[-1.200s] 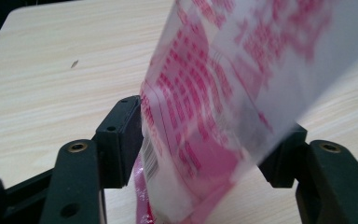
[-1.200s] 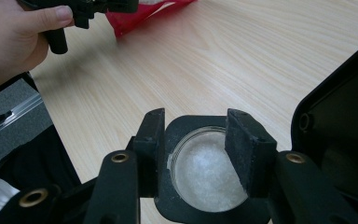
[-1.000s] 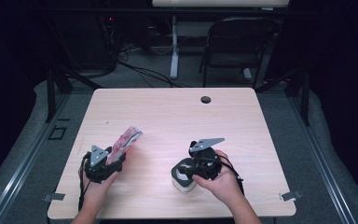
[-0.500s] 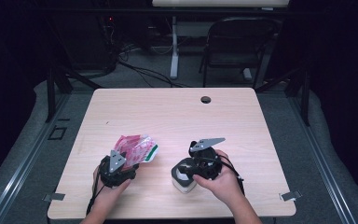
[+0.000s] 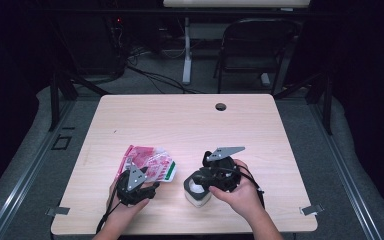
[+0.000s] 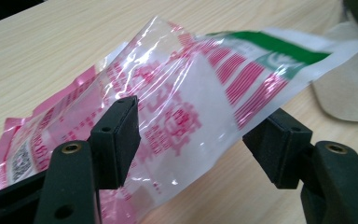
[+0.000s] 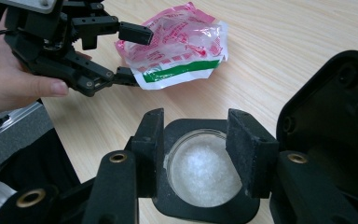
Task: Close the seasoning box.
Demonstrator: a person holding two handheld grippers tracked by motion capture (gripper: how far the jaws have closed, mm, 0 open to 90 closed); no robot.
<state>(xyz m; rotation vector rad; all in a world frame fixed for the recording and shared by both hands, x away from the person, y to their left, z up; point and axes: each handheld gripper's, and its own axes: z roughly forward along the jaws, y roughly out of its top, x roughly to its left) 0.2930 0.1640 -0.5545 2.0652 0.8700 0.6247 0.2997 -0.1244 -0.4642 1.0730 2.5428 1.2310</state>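
My left hand-held gripper (image 5: 147, 189) sits at the near left of the worktop (image 5: 180, 120), jaws apart around the pink-printed plastic packet (image 5: 147, 162), whose green-striped end is lifted off the wood, probably for a clean pinch. My right hand-held gripper (image 7: 193, 149) hangs over the open black container (image 7: 200, 205) of white granules (image 7: 205, 172); jaws apart, not visibly gripping, perhaps steadying it.

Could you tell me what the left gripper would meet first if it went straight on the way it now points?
Most likely the pink plastic packet: it already lies between the left gripper's open jaws, with bare table beyond it.
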